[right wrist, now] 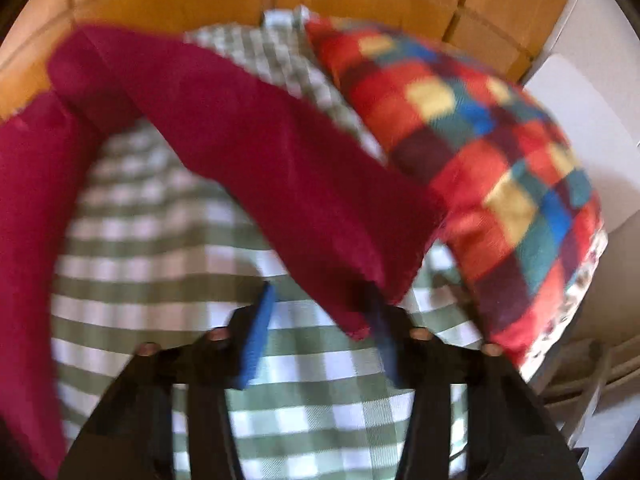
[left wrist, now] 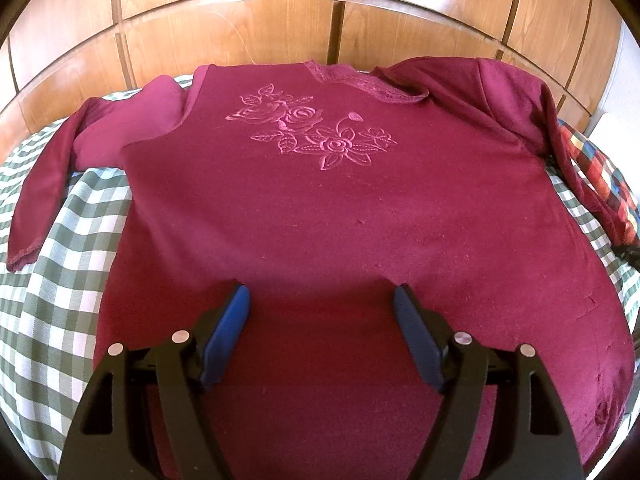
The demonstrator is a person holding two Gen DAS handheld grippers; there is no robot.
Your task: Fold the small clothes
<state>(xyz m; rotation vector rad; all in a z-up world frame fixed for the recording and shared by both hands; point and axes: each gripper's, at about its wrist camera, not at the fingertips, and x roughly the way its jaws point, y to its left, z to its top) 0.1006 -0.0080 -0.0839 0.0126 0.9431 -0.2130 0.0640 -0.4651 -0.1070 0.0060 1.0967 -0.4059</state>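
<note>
A burgundy long-sleeved top [left wrist: 320, 208] with a pink embroidered flower motif [left wrist: 312, 132] lies spread flat, front up, neck at the far side. Its left sleeve [left wrist: 44, 184] hangs down over the green check cloth. My left gripper [left wrist: 322, 296] is open and hovers over the top's lower hem, holding nothing. In the blurred right wrist view, the right sleeve [right wrist: 256, 160] runs diagonally across the frame, its cuff end lying by the right finger of my right gripper [right wrist: 324, 304]. That gripper's jaws stand apart.
A green-and-white check cloth [left wrist: 52, 300] covers the surface and also shows in the right wrist view [right wrist: 160, 240]. A multicoloured check cushion [right wrist: 500, 168] lies to the right, against the sleeve. Wooden panelling [left wrist: 240, 32] stands behind. White furniture [right wrist: 580, 120] is at far right.
</note>
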